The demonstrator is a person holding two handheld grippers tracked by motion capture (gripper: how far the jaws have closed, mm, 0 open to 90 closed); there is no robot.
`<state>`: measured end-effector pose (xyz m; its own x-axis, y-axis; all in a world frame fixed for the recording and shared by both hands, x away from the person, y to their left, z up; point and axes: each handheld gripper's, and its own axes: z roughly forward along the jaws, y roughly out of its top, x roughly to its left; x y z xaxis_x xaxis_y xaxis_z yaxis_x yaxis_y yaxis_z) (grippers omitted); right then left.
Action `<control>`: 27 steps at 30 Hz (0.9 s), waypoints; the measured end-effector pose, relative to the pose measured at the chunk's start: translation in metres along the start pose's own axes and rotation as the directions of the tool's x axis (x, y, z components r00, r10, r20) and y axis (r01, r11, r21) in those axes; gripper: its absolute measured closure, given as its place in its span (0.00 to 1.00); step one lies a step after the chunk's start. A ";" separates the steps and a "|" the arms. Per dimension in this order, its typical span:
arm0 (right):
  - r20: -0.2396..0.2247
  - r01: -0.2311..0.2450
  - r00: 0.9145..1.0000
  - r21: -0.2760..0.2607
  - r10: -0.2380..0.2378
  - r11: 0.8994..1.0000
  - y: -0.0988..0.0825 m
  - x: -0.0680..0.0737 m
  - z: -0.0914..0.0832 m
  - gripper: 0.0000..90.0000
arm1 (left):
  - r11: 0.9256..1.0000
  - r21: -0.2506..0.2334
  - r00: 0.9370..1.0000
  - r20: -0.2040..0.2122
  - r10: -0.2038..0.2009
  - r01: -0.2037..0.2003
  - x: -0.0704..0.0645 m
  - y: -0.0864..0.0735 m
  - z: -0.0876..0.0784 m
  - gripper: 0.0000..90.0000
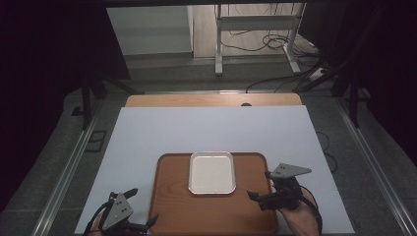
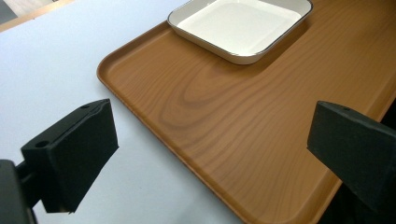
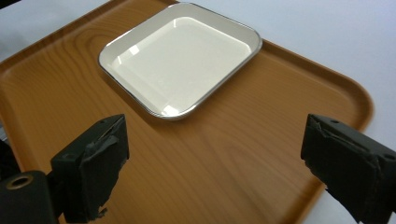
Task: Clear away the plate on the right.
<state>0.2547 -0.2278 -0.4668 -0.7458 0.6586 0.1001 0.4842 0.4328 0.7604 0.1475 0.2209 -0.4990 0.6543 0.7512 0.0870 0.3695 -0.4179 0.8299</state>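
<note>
A wooden tray [image 1: 211,206] lies at the near middle edge of the white tabletop [image 1: 147,132]. A square white dish [image 1: 212,173] with a metal rim sits against the tray's far edge, centred.

Dish [image 1: 212,173] sits on tray [image 1: 172,206], toward its far edge.

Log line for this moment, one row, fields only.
left gripper: open, empty, at tray's near-left corner | right gripper: open, empty, at tray's right edge | white dish: on wooden tray, far half, empty
</note>
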 end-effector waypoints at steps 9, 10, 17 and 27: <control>0.045 -0.005 0.999 -0.029 0.006 1.000 -0.007 -0.009 -0.015 0.04 | 1.000 0.001 1.000 -0.002 -0.001 0.001 0.000 0.000 0.000 0.02; 0.048 -0.007 0.999 -0.031 0.008 0.999 -0.008 -0.010 -0.016 0.04 | 1.000 0.000 1.000 -0.003 -0.001 0.001 0.000 0.000 0.000 0.02; 0.077 -0.007 0.997 -0.052 0.011 0.999 -0.013 -0.015 -0.027 0.03 | 1.000 -0.003 1.000 -0.001 -0.007 0.007 0.001 0.000 -0.001 0.02; 0.109 0.005 0.994 -0.074 0.003 0.997 -0.019 -0.016 -0.040 0.01 | 1.000 -0.008 1.000 0.011 -0.015 0.015 0.001 -0.001 -0.001 0.02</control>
<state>0.2392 -0.2716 -0.4570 -0.6900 0.7231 0.0322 0.4454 0.3892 0.8063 0.1472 0.2230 -0.4989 0.6560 0.7516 0.0683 0.3739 -0.4023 0.8357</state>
